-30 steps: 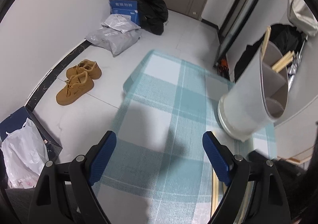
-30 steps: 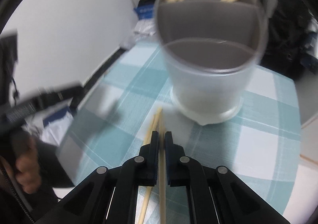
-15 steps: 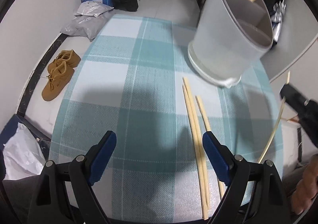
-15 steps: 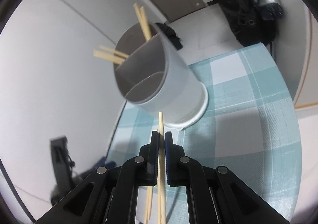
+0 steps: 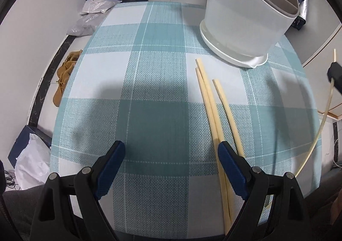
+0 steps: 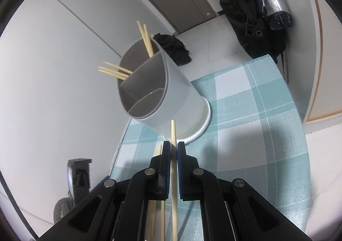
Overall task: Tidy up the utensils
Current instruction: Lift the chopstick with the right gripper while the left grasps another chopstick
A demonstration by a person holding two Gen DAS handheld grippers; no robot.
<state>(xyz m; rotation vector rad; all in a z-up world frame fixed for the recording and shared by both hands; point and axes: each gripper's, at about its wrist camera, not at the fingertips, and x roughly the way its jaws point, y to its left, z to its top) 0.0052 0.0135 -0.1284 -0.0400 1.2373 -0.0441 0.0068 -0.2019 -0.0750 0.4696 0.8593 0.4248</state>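
On the checked tabletop [image 5: 162,95], three chopsticks [image 5: 210,112] lie near the holder [image 5: 245,18]. The right tongs [image 6: 174,149] pinch one chopstick [image 6: 173,134], likely bound for a compartment; the left tongs [image 5: 171,155] hover wide, ready to grab.

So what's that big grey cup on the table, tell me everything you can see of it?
The cup is a round utensil holder in matte pale grey, plastic by the look, standing upright in a white saucer-like base on the checked cloth. Darker grey dividers split the inside into compartments. Five chopsticks poke out of the far ones; the nearest looks empty. No gripper touches it.
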